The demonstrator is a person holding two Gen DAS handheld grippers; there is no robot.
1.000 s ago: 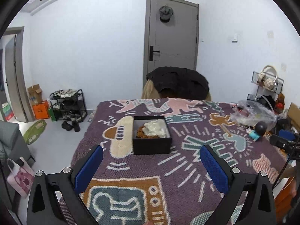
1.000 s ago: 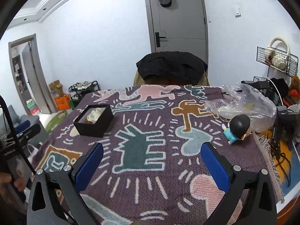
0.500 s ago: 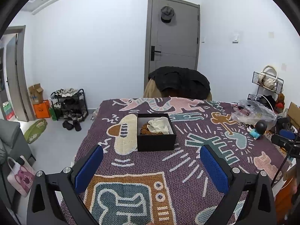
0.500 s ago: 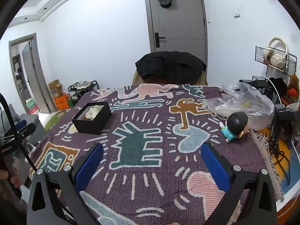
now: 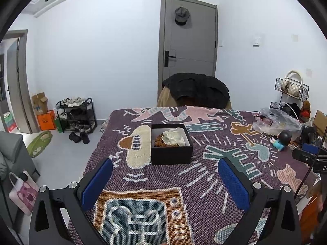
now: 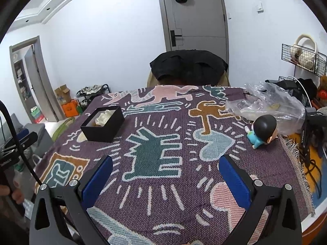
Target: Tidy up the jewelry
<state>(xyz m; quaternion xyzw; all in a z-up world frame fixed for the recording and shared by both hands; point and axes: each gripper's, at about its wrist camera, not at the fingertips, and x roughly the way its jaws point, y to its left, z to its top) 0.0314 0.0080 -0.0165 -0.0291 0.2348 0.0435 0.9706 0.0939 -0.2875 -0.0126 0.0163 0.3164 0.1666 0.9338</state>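
An open black jewelry box [image 5: 171, 144] stands on the patterned purple cloth, holding a white crumpled piece [image 5: 174, 136] over brown filling. It also shows in the right wrist view [image 6: 102, 123] at the left. My left gripper [image 5: 164, 180] is open and empty, held above the cloth a short way in front of the box. My right gripper [image 6: 165, 175] is open and empty over the middle of the cloth, well to the right of the box. A clear plastic bag [image 6: 267, 106] with small items lies at the far right.
A small black-haired figurine [image 6: 262, 130] sits near the right edge, in front of the bag. A chair draped with a black jacket [image 5: 196, 90] stands behind the table. A shoe rack [image 5: 76, 115] stands on the floor at the left.
Both grippers have drawn back and risen slightly, so the box looks a little farther off and more of the cloth shows. Both stay open and empty.
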